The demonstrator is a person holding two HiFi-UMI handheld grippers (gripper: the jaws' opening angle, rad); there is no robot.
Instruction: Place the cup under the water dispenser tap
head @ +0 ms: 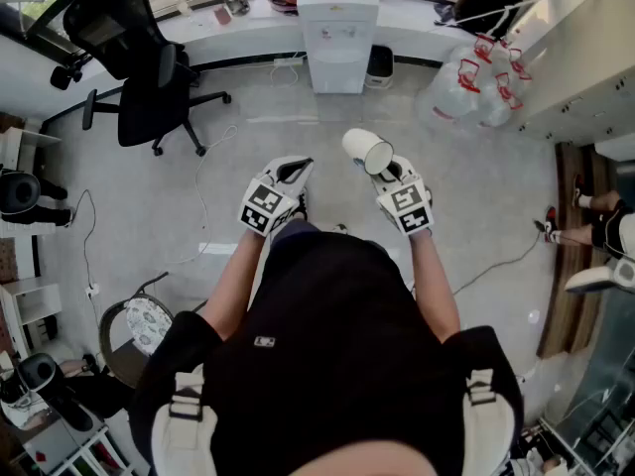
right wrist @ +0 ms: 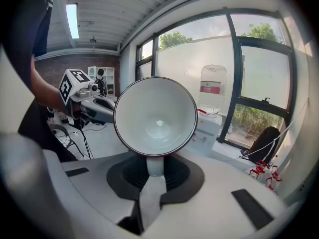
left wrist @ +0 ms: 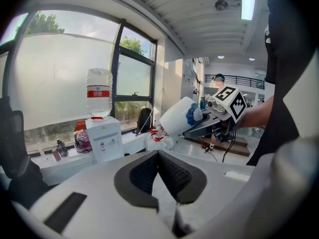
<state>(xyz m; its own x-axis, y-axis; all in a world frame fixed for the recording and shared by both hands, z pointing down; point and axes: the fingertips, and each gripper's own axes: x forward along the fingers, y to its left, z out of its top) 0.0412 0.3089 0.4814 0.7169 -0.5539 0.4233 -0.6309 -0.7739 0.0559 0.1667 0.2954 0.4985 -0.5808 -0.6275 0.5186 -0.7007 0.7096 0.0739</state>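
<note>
A white cup (head: 367,150) lies tilted, its mouth toward me, in my right gripper (head: 388,172), which is shut on the cup's handle. In the right gripper view the cup's bowl (right wrist: 155,116) fills the middle, and the handle sits pinched between the jaws of the right gripper (right wrist: 154,167). The white water dispenser (head: 337,38) stands ahead against the window wall, some way off across the floor; its bottle (right wrist: 213,88) shows behind the cup. My left gripper (head: 295,170) is level with the right one, shut and holding nothing. From the left gripper view I see the dispenser (left wrist: 103,138) and the cup (left wrist: 177,117).
A black office chair (head: 139,67) stands to the dispenser's left. Bags of empty bottles (head: 476,82) lie to its right. A wooden bench (head: 566,246) runs along the right side. Cables (head: 501,261) trail over the grey floor, and a round stool (head: 149,320) is at lower left.
</note>
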